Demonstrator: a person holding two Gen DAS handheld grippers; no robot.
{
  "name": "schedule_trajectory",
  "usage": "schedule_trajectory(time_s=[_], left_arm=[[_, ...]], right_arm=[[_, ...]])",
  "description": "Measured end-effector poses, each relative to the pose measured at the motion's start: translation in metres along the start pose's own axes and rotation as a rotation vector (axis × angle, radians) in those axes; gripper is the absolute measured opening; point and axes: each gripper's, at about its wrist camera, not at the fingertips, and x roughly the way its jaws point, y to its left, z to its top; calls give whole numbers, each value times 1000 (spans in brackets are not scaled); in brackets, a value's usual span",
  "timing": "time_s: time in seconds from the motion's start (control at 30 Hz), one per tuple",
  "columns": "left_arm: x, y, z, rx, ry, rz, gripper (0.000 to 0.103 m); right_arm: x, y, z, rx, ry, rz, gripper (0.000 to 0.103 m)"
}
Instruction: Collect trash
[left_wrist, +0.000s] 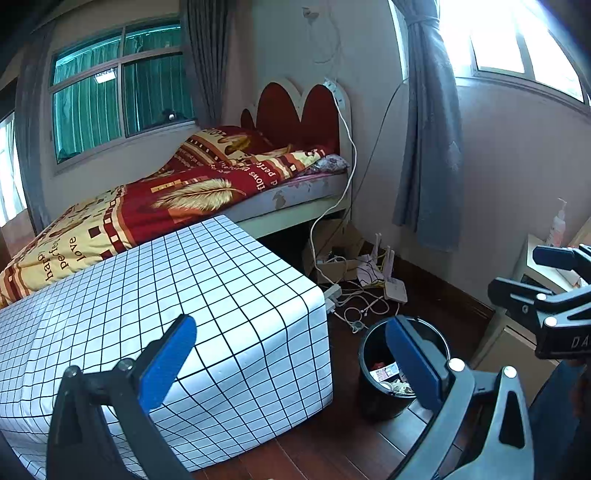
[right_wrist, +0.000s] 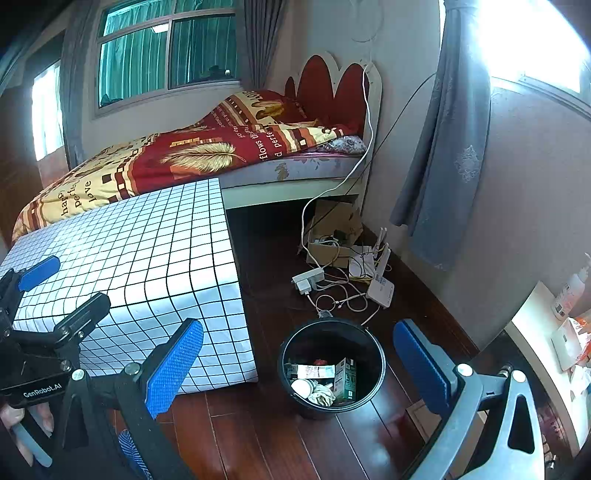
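Right wrist view shows the right gripper (right_wrist: 297, 360) held above the wood floor, its blue pads spread wide and empty, with the black bin (right_wrist: 291, 345) of trash just below between them. Beside it the left gripper (left_wrist: 291, 360) hangs equally spread, the bin (left_wrist: 369, 354) near its right finger; a hand (right_wrist: 14, 417), partly cropped, seems to grip its handle.

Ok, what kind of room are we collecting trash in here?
Most likely a bedroom in a home: a bed with a red patterned quilt stands under curtained windows, and a black bin holding trash sits on the wooden floor.
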Motion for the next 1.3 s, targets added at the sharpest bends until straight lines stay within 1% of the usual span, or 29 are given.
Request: schedule_trajectory(time_s=[1.3], left_arm=[[-8,-5,3,14,-15,-43,103]], right_arm=[[-2,-1,0,12,-6,0,103]])
